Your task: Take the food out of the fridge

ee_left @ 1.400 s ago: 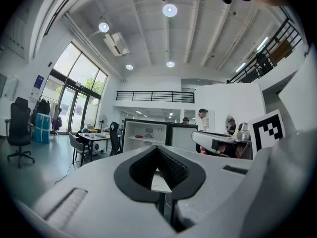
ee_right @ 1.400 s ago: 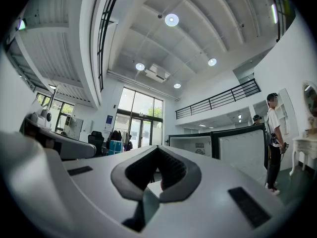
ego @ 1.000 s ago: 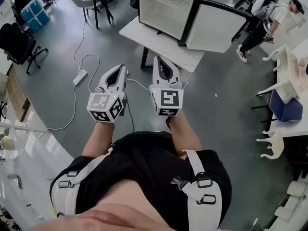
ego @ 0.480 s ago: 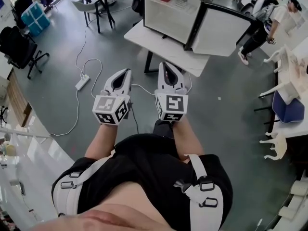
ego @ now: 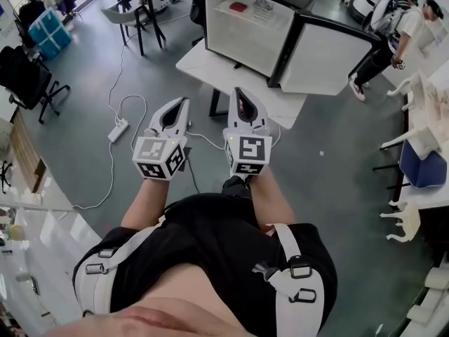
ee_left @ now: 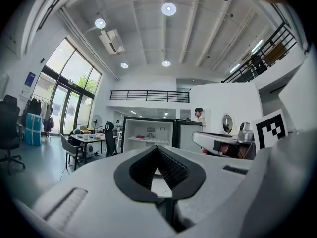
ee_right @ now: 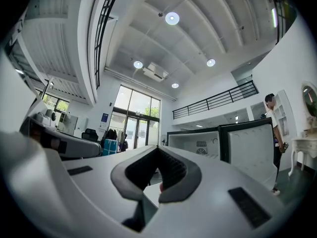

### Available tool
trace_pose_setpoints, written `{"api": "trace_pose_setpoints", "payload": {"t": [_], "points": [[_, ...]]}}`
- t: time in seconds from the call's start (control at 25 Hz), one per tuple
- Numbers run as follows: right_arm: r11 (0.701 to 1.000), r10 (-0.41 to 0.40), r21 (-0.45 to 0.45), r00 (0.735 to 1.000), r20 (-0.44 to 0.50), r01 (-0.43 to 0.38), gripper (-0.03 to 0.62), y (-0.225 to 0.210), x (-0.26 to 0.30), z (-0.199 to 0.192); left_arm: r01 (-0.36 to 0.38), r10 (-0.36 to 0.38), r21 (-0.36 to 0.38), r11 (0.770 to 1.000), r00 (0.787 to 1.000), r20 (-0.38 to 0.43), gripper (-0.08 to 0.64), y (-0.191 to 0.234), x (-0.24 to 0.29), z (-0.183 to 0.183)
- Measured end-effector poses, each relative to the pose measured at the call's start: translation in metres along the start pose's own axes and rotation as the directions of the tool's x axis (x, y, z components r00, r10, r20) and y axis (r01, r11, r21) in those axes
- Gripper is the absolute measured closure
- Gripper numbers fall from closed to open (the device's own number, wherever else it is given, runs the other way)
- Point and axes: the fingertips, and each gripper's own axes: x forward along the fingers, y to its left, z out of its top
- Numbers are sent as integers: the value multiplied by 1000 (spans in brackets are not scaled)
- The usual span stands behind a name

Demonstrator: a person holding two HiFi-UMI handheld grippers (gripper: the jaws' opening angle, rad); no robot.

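Both left gripper (ego: 184,102) and right gripper (ego: 240,92) clenched, empty, above grey floor (ego: 330,139), before tabletop fridge (ego: 238,37).

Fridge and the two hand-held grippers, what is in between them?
Only the front of the white table that the fridge stands on, and grey floor. The head view shows it.

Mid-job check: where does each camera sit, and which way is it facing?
Head view: on the person's head, facing steeply down at floor and open fridge; shows torso, arms, left claw, right claw.
Left gripper view: on the left claw, facing along its shut jaws toward the fridge; the right claw shows at right.
Right gripper view: on the right claw, facing along its shut jaws toward fridge and ceiling; the left claw shows at left.
Shared: all three show the open fridge.
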Motion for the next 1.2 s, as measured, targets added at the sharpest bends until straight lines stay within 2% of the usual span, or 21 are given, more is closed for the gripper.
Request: {"api": "trace_pose_setpoints", "payload": {"t": [0.36, 0.72, 1.0, 1.2], "points": [[1000, 9, -12, 1000, 4, -9, 586, -69, 92, -14, -9, 9, 6, 1000, 1000, -22, 558, 20, 120, 6], [997, 81, -12, 997, 2, -81, 586, -131, 183, -20, -38, 38, 11, 999, 999, -23, 558, 35, 236, 19], [995, 104, 13, 994, -25, -104, 586, -160, 230, -37, -45, 46, 24, 999, 998, -42, 558, 50, 292, 15], [996, 83, 29, 996, -38, -82, 586, -171, 251, -41, -35, 41, 85, 996, 997, -66, 558, 70, 325, 16]]}}
